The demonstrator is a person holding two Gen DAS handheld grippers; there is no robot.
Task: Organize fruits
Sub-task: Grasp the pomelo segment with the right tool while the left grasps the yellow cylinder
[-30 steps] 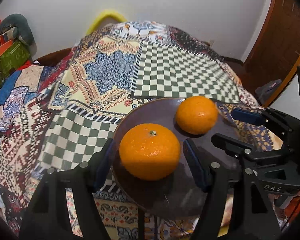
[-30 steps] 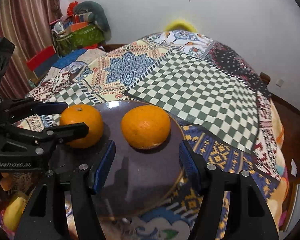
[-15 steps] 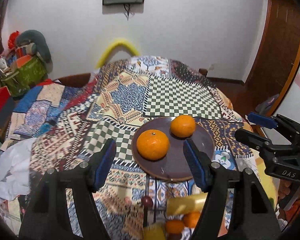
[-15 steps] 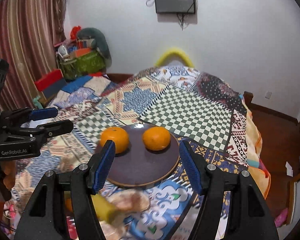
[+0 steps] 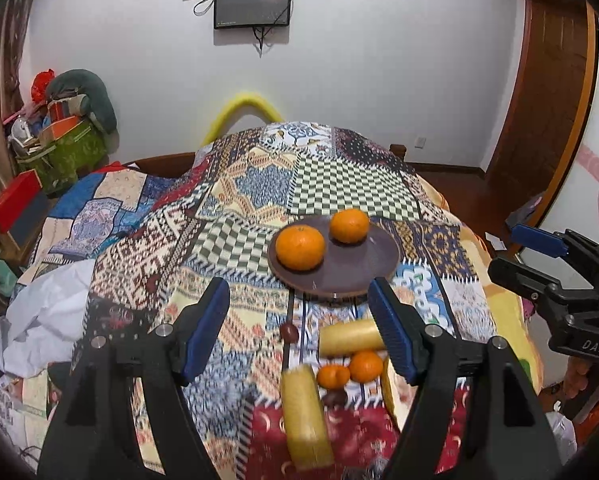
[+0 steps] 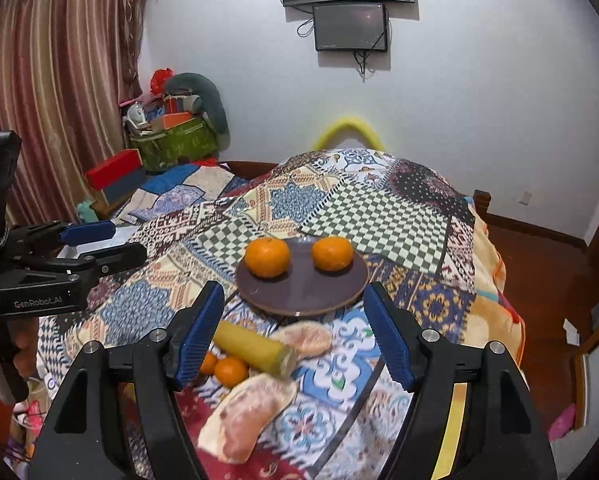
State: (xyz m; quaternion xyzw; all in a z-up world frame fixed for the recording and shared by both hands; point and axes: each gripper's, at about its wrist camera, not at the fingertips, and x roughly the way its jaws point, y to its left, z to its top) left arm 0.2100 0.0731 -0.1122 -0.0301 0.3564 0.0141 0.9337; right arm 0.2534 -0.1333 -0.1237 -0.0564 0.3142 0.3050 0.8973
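2 round, dimpled mandarins (image 5: pixel 300 247) (image 5: pixel 349 225) sit apart on a smooth, dark round plate (image 5: pixel 363 272) on the patchwork quilt (image 5: pixel 147 240) (a bed). the left gripper (image 5: pixel 299 330) and right gripper (image 6: pixel 295 330) are both opening, nothing between their ribbed blue pads.

A bed (image 6: pixel 399 216) covered by a patchwork quilt (image 5: pixel 259 184) of checkered and patterned squares filled the room. Behind its far edge stood a plain white wall (image 6: pixel 479 80) with two dark screens (image 6: pixel 349 26) mounted one above the other, cables hanging below. Striped brownish curtains (image 6: pixel 59 80) hung on the left. A green bag (image 6: pixel 175 144) piled with clutter sat in the far left corner. A dark wooden door (image 5: pixel 539 100) stood at right.
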